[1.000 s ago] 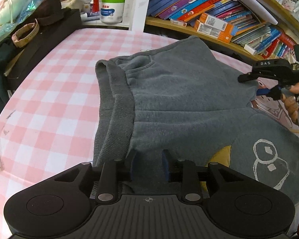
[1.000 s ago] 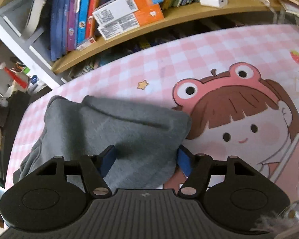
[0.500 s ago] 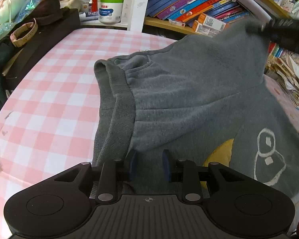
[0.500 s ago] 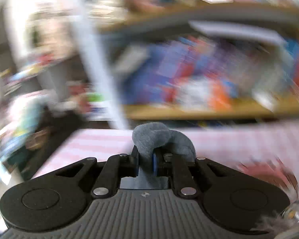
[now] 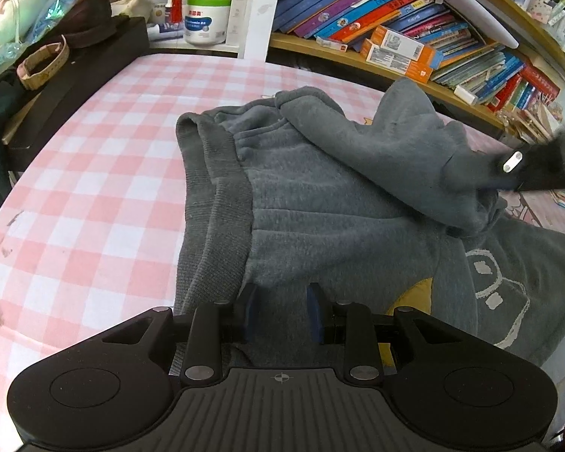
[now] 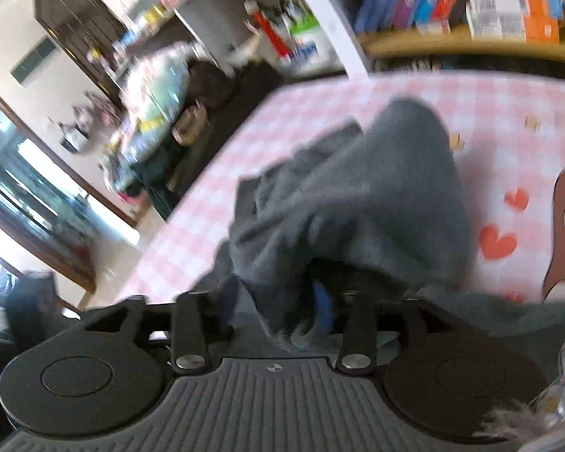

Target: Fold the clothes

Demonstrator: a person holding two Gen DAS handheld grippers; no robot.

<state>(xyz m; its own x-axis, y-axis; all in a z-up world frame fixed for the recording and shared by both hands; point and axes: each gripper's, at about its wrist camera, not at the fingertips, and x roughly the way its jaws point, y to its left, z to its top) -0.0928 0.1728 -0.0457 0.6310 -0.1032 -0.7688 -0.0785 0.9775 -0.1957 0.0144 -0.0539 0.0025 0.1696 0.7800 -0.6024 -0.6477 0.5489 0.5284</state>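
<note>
Grey fleece garment lay on the pink checked tablecloth, toward the table's right half, its ribbed hem facing the left edge and the printed front reaching the near right edge. One flap, probably a sleeve, was raised off the cloth and draped back over the body; its tip hung from your right gripper near the right edge.

Progress, as judged: first fold under way, not set down. The flap was not flat and not aligned with the body. Hem side was untouched, the opposite side was not folded, and no final halving had been done. Most of the task remained.

Tools: your left gripper rested at the near edge over the garment's lower part, pads a moderate gap apart with fleece between them; they did not appear to pinch it. In the right wrist view your right gripper was buried under grey fleece; a blue pad showed behind the cloth. Jaws appeared clamped on the flap, since the cloth hung from them.

Versus one second ago: then the flap lay flat toward the bookshelf at the far edge, and your right gripper stood wide over it. It closed, lifted the cloth, and swung it across toward the body. Your left gripper kept its place and gap. Right view was motion-blurred.
</note>
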